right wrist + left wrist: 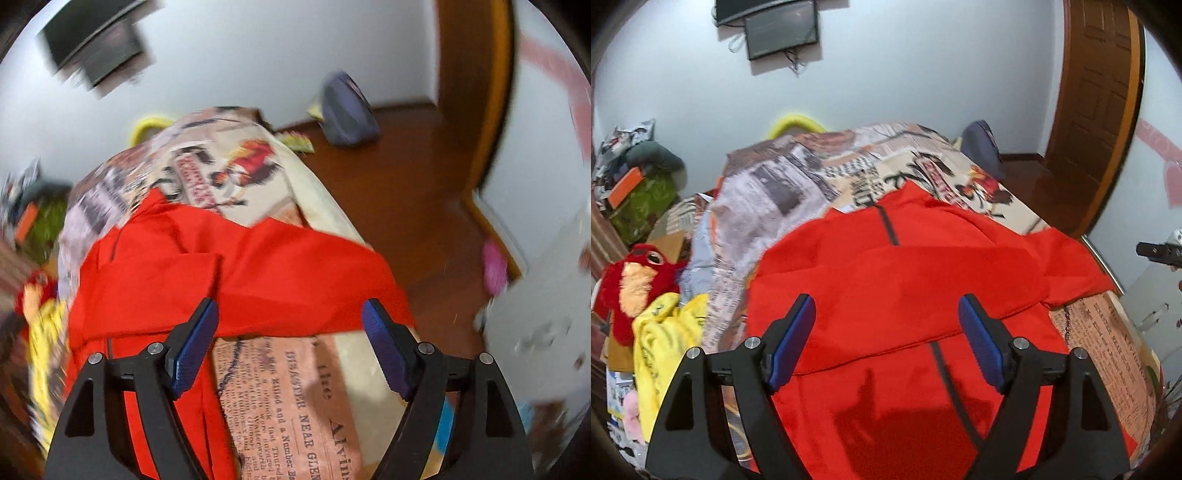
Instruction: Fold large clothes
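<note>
Red zip jacket point(905, 280) spread on the newspaper-print bedspread point(1108, 332), one fold laid across.
Left gripper point(886, 339) and right gripper point(290, 345) hover above it, jaws wide and empty, apparently released to let the fold settle.

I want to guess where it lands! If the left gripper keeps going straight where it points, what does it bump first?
Most likely the bright red zip-up fabric jacket spread on the bed. The left gripper has open, empty jaws aimed down at its folded middle, though how far away it is stays unclear.
</note>
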Motion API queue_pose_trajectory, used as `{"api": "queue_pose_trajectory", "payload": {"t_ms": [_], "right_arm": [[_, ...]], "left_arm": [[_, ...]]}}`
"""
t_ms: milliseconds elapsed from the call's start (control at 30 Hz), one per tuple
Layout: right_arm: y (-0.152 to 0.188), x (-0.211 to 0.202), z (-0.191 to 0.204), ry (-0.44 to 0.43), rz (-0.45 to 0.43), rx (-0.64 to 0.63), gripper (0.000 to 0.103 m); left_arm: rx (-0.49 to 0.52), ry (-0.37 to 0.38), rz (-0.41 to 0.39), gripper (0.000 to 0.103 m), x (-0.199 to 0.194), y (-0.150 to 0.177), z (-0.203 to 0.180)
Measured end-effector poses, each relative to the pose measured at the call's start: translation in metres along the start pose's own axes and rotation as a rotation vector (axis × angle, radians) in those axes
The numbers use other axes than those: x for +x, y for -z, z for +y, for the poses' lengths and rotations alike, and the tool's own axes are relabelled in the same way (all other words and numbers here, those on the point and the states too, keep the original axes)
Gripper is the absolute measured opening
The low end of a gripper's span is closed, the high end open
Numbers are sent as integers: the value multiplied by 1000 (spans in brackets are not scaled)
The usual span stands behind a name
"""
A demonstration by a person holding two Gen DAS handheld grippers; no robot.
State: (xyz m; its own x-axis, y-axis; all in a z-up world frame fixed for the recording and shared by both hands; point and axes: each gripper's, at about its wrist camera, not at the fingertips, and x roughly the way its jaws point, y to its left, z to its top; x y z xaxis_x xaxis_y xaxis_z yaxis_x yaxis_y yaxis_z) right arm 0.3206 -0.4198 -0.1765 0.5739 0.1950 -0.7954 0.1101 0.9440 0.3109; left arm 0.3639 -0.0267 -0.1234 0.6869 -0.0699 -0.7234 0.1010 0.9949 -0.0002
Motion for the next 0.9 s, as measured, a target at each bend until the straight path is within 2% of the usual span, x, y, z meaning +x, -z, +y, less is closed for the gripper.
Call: {"api": "queue_pose_trajectory", "payload": {"t_ms": [200, 367, 533, 633, 733, 800, 900], "right_arm": [[1, 58, -63, -63, 128, 295, 77], [15, 98, -96, -64, 211, 492, 77], [28, 110, -114, -67, 193, 603, 67], [27, 112, -119, -36, 153, 646, 54], [18, 117, -119, 2, 148, 667, 33], [11, 115, -117, 23, 143, 650, 11], [-1, 106, -108, 34, 118, 610, 9]], "left_arm": [[-10, 18, 74, 79, 39, 13, -8], [-26, 19, 130, 79, 64, 25, -1], [-60, 14, 171, 79, 84, 35, 8], [-82, 18, 187, 79, 89, 40, 14], [-84, 16, 189, 79, 89, 45, 17], [-81, 8, 186, 79, 86, 48, 20], [-73, -1, 178, 79, 79, 52, 26]]}}
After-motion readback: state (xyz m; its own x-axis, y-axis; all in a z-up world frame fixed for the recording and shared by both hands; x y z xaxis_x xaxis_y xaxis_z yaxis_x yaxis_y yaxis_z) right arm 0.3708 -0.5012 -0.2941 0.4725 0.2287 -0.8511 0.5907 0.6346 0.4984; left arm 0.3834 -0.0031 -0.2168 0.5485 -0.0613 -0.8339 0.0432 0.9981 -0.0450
